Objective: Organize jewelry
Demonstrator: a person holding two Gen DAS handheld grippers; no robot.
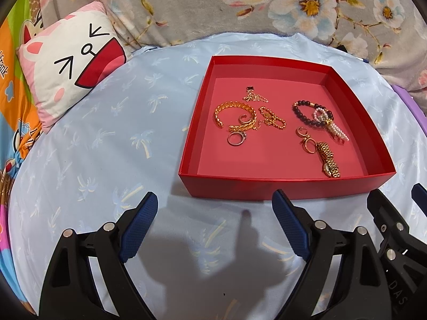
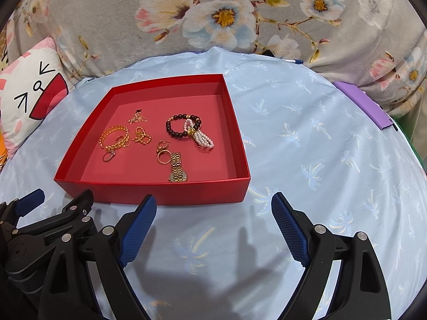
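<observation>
A shallow red box [image 1: 280, 186] [image 2: 149, 192] sits on a light blue cloth. Inside it lie a gold bangle [image 1: 234, 109] [image 2: 113, 134], a gold chain [image 1: 275, 121], a silver ring [image 1: 236, 138] [image 2: 108, 156], a dark bead bracelet [image 1: 307, 112] [image 2: 177, 125], a pearl bracelet [image 1: 336, 130] [image 2: 204, 138], a gold ring [image 1: 309, 145] [image 2: 162, 157] and a gold watch [image 1: 328, 160] [image 2: 178, 170]. My left gripper [image 1: 214, 205] is open and empty, just before the box's near wall. My right gripper [image 2: 213, 205] is open and empty, at the box's near right corner.
A cartoon cat pillow [image 1: 69, 61] [image 2: 29, 88] lies at the left. A grey floral blanket [image 1: 240, 5] [image 2: 240, 13] runs behind. A purple flat object [image 2: 365, 104] lies on the cloth's right edge. Bare blue cloth [image 2: 320, 146] stretches right of the box.
</observation>
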